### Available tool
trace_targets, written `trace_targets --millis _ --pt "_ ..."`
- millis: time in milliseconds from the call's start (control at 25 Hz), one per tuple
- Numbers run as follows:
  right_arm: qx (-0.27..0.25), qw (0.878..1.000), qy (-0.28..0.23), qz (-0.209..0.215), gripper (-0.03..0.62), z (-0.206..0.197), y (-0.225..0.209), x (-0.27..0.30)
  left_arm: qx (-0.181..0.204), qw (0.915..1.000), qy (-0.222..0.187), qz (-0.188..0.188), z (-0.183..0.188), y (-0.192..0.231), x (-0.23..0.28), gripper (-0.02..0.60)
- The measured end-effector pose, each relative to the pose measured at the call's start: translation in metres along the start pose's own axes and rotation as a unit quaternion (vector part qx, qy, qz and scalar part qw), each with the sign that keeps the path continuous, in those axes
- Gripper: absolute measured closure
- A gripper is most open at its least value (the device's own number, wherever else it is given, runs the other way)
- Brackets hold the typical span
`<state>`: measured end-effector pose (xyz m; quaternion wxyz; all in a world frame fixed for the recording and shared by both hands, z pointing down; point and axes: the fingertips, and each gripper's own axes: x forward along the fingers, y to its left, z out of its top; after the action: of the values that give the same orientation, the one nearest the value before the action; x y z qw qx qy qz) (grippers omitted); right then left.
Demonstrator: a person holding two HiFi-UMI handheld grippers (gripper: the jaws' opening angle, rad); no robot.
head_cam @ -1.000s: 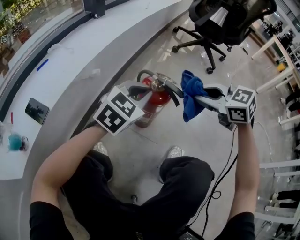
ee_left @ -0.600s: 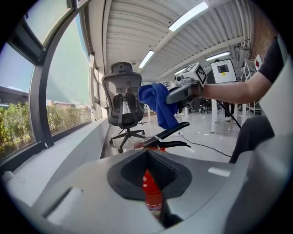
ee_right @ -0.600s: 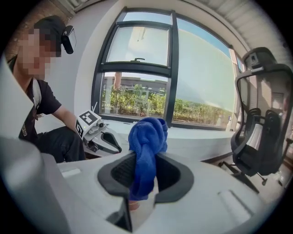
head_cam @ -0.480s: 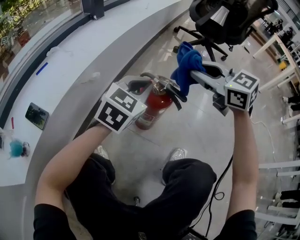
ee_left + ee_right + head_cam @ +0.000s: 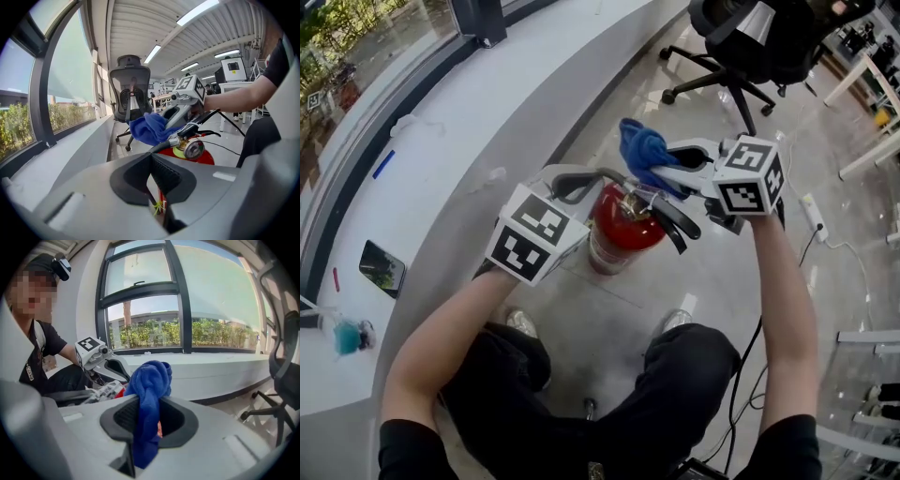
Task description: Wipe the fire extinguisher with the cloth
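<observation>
A red fire extinguisher (image 5: 623,230) stands on the floor in front of my knees, its black levers (image 5: 670,217) pointing right. My left gripper (image 5: 581,183) is shut on the black handle at the extinguisher's top; in the left gripper view (image 5: 157,161) the handle runs from the jaws to the valve and gauge (image 5: 193,149). My right gripper (image 5: 664,171) is shut on a bunched blue cloth (image 5: 642,148), held just over the far side of the valve. In the right gripper view the cloth (image 5: 150,380) hangs through the jaws (image 5: 147,416), with a bit of the red extinguisher (image 5: 119,391) behind.
A curved white counter (image 5: 441,141) runs along the left, with a phone (image 5: 380,269) and a blue pen (image 5: 382,164) on it. A black office chair (image 5: 750,37) stands beyond. A power strip (image 5: 814,214) and cable lie on the floor at right.
My right gripper has carried the cloth up and then left, from beside the extinguisher's levers to over its valve. My left gripper has kept its hold and shifted a little.
</observation>
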<state>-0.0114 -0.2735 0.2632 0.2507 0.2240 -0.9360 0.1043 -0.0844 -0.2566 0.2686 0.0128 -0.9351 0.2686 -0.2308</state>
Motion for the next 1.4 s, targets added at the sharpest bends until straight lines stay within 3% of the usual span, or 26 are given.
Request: trace_targets --millis 240,440,560,760,1080,1400 --pt "0.061 0.998 0.000 -0.023 0.503 -0.036 -0.037 0.020 -0.007 0.9997 0.017 -0.015 -0.013 0.005 0.009 0.577" --pt "0.069 0.994 0.052 -0.068 0.504 -0.079 -0.049 0.026 -0.001 0.9995 0.025 -0.018 -0.016 0.001 0.012 0.577" --pt "0.068 0.994 0.053 -0.073 0.505 -0.088 -0.039 0.015 0.003 0.9994 0.030 -0.015 -0.015 -0.003 0.011 0.577" --pt "0.033 0.994 0.043 -0.098 0.505 -0.069 -0.022 -0.016 0.010 0.9990 0.044 -0.007 -0.015 -0.014 0.006 0.577" --pt "-0.085 0.989 0.035 -0.114 0.505 -0.004 0.028 -0.041 0.031 0.9980 0.055 -0.008 -0.011 -0.041 -0.012 0.577" --pt "-0.144 0.984 0.017 -0.103 0.505 0.035 0.050 -0.022 0.038 0.9976 0.054 -0.019 -0.012 -0.057 -0.019 0.577"
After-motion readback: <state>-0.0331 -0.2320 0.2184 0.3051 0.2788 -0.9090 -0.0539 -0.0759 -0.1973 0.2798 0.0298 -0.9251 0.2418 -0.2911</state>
